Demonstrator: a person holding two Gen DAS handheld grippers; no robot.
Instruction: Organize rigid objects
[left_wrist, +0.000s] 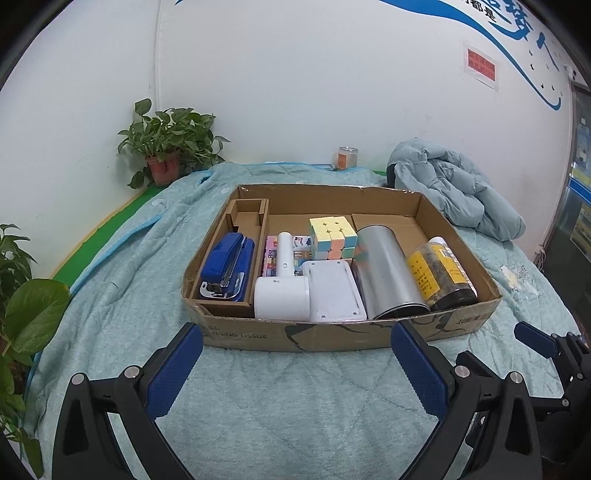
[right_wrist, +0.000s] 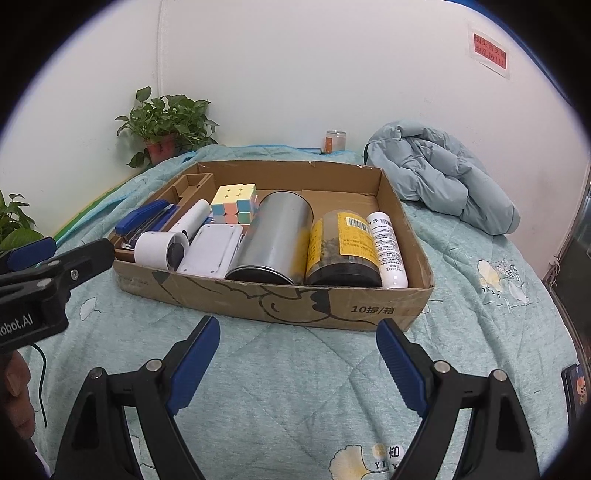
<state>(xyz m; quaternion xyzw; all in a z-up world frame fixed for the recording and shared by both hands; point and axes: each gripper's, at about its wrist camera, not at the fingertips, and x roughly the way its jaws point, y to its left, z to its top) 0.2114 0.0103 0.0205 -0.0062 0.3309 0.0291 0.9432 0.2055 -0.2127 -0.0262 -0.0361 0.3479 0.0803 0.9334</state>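
A low cardboard box (left_wrist: 332, 338) (right_wrist: 295, 306) stands on the teal quilt. In it lie a blue stapler (left_wrist: 227, 267) (right_wrist: 144, 218) in a side compartment, a white handheld device (left_wrist: 282, 291) (right_wrist: 166, 247), a white flat case (left_wrist: 332, 290) (right_wrist: 214, 254), a pastel puzzle cube (left_wrist: 332, 236) (right_wrist: 234, 203), a silver tin (left_wrist: 388, 273) (right_wrist: 275, 240), a dark jar with a yellow label (left_wrist: 441, 275) (right_wrist: 343, 247) and a white tube (right_wrist: 388, 247). My left gripper (left_wrist: 297, 363) and my right gripper (right_wrist: 297, 356) are both open and empty, just in front of the box.
A teal jacket (left_wrist: 454, 188) (right_wrist: 443, 173) lies bundled at the back right. A potted plant (left_wrist: 166, 147) (right_wrist: 164, 125) and a small can (left_wrist: 347, 157) (right_wrist: 334, 140) stand by the wall. More leaves (left_wrist: 26, 314) are at the left edge. The left gripper's body (right_wrist: 44, 280) shows in the right wrist view.
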